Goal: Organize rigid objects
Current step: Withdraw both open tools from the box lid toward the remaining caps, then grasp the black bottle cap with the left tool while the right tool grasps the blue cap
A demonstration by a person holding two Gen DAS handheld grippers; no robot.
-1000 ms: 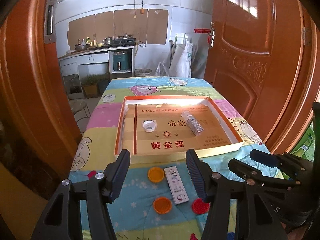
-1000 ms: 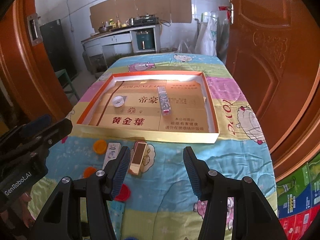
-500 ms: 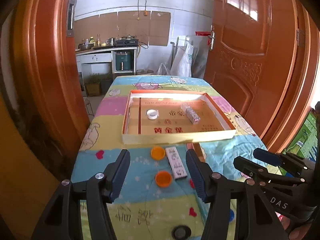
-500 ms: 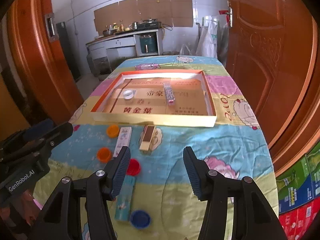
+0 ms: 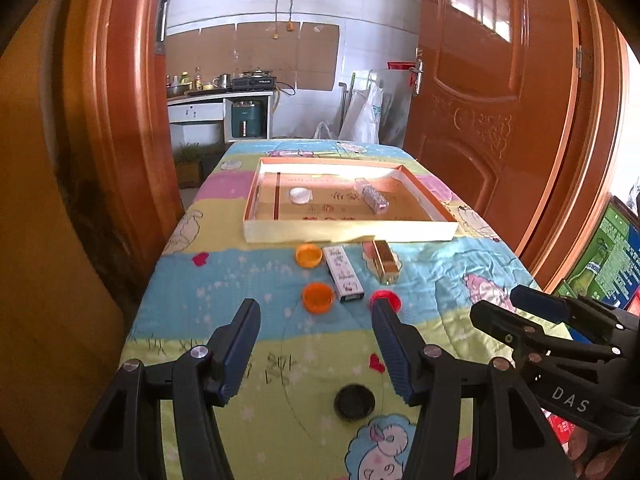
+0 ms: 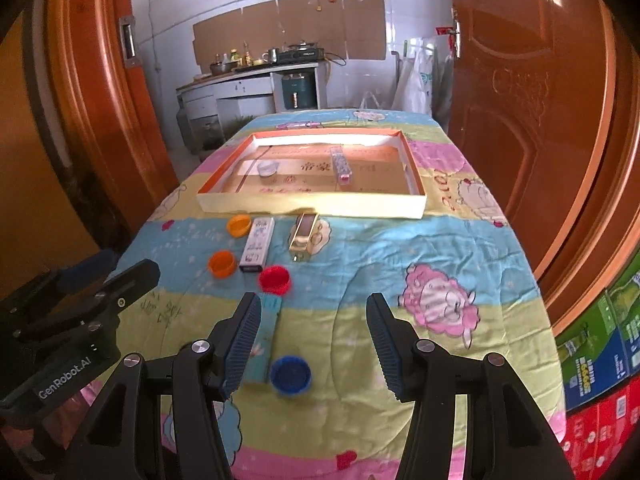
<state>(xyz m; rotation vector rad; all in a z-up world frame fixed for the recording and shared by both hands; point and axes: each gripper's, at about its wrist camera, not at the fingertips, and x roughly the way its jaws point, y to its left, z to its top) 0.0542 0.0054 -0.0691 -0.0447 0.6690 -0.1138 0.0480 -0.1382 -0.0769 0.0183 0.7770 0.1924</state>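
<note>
A shallow orange-rimmed box tray [image 5: 348, 234] lies on the far half of the table and holds a white cap [image 5: 300, 195] and a clear patterned case [image 5: 371, 196]. In front of it lie two orange caps [image 6: 239, 225] [image 6: 222, 264], a white carton [image 6: 259, 244], a gold box [image 6: 303, 232], a red cap [image 6: 274, 279], a teal carton [image 6: 264, 340] and a blue cap [image 6: 291, 374]. A black cap [image 5: 355, 403] lies nearest. My left gripper [image 5: 316, 344] and right gripper [image 6: 314, 340] hover open above the near end, both empty.
The table wears a colourful cartoon cloth [image 6: 440, 264]. Orange doors [image 5: 500, 100] stand close on both sides. Printed cartons [image 6: 600, 360] are stacked on the floor at the right. A kitchen counter [image 5: 216, 96] stands at the back.
Both grippers have drawn back from the tray toward the table's near end. The teal carton, blue cap and black cap have come into view. Jaws keep the same width.
</note>
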